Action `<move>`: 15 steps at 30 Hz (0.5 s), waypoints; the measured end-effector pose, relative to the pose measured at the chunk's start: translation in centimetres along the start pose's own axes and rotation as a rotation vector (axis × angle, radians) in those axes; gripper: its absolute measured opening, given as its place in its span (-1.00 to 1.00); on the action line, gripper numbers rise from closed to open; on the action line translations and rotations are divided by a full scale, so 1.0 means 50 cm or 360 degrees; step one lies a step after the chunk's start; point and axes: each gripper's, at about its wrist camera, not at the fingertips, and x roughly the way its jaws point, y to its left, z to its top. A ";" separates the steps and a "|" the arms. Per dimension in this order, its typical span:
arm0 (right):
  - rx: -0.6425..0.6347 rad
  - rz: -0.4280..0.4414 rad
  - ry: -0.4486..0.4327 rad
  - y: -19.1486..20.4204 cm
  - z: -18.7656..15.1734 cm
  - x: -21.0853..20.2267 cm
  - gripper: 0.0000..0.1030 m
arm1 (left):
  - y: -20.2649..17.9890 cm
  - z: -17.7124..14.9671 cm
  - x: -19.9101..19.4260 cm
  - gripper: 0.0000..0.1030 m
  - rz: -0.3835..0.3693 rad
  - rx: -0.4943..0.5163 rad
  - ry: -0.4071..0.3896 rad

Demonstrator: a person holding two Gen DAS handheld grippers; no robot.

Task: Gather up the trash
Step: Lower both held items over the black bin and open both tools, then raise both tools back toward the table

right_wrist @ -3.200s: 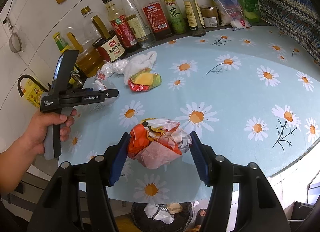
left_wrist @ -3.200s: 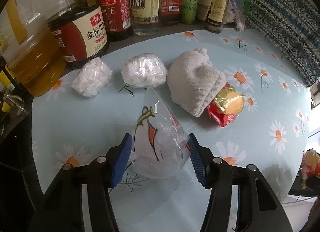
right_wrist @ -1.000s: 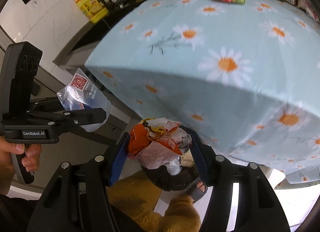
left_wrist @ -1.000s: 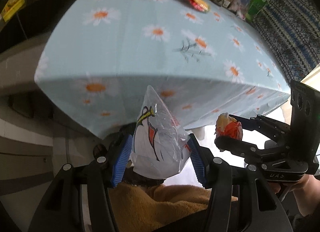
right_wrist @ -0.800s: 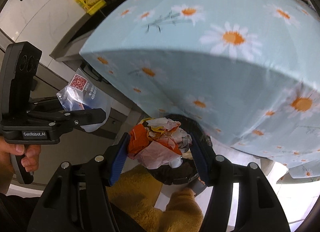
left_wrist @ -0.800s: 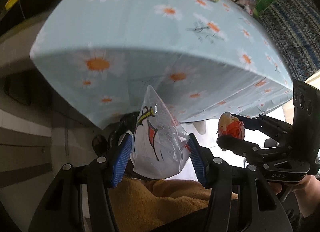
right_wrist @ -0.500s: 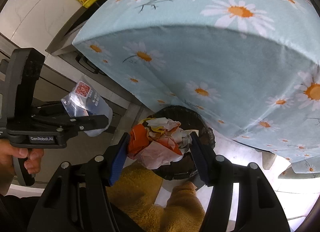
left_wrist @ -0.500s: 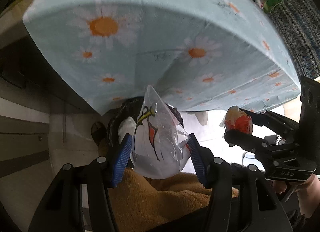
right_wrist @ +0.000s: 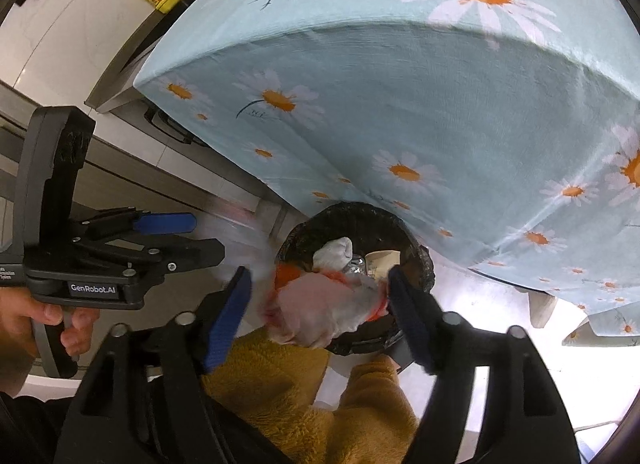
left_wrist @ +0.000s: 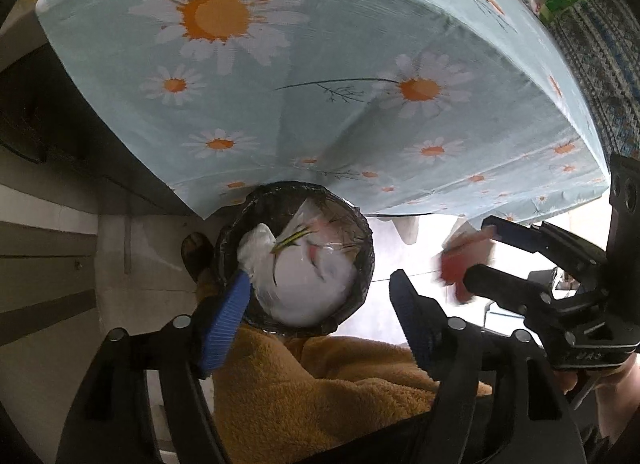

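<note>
A black-lined trash bin (left_wrist: 362, 240) stands on the floor under the table's edge. My left gripper (left_wrist: 320, 284) hangs above it with its jaws opening. The clear printed plastic bag (left_wrist: 308, 272) has slipped free of the pads and drops into the bin. In the right wrist view my right gripper (right_wrist: 318, 284) is over the same bin (right_wrist: 416, 260), its jaws opening too. The crumpled red and white wrapper wad (right_wrist: 320, 312) is blurred between the pads and falling. Each gripper shows in the other's view: the right gripper (left_wrist: 488, 252) and the left gripper (right_wrist: 192, 236).
The daisy-print tablecloth (left_wrist: 320, 84) overhangs the bin's far side. Orange fleece clothing (left_wrist: 328, 392) of the person fills the foreground, and a foot (left_wrist: 196, 252) stands left of the bin. The bin holds white tissue (right_wrist: 334, 252). A cabinet handle (right_wrist: 168, 128) is at left.
Both grippers sank toward the bin and their jaws spread. The plastic bag left the left pads and the wrapper wad came loose from the right pads, both heading down into the bin.
</note>
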 end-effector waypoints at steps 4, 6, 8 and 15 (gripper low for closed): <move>0.0015 -0.0002 -0.0011 -0.007 0.004 -0.006 0.47 | 0.006 0.003 0.001 0.40 0.0006 -0.0024 -0.0004; 0.0014 -0.0003 -0.0014 -0.009 0.007 -0.008 0.47 | 0.008 0.004 0.000 0.40 0.0009 -0.0029 -0.0009; 0.0012 -0.0005 -0.0018 -0.013 0.007 -0.012 0.47 | 0.009 0.005 0.000 0.40 0.0011 -0.0032 -0.0012; 0.0014 0.0001 -0.0034 -0.018 0.004 -0.017 0.47 | 0.008 0.007 -0.005 0.40 0.0013 -0.0030 -0.0015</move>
